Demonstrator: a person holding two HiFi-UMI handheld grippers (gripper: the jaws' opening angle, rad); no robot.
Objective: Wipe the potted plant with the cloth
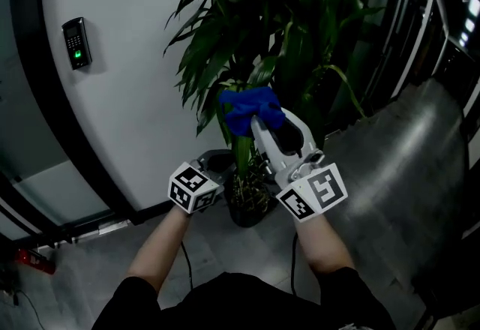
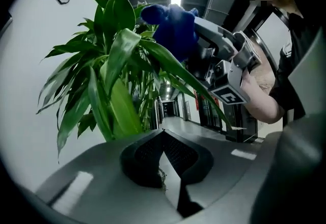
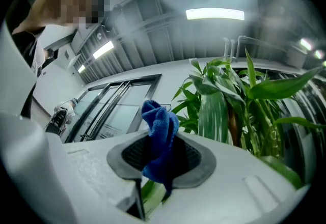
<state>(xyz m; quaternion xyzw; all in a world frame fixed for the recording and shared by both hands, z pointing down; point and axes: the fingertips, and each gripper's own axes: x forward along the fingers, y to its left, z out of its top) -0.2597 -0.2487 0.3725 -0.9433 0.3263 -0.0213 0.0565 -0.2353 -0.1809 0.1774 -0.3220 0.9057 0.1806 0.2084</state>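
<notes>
The blue cloth [image 1: 251,109] is sitting bunched in the right gripper's [image 1: 260,123] clamped jaws, raised against a drooping leaf [image 1: 242,147] of the potted plant [image 1: 292,28], probably for wiping. The left gripper [image 1: 222,165], jaws pressed together and apparently empty, is hovering low beside the pot [image 1: 247,210]. Both forearms are reaching forward.

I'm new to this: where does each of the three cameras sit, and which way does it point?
Head view: on the person's head, facing steeply down at the potted plant; both forearms, left gripper, right gripper show.
Left gripper view: on the left gripper, facing up along its shut jaws into the leaves; the right forearm shows.
Right gripper view: on the right gripper, facing up along jaws clamped on the blue cloth; the person's upper body shows.
Shared: all three show plant and cloth.
</notes>
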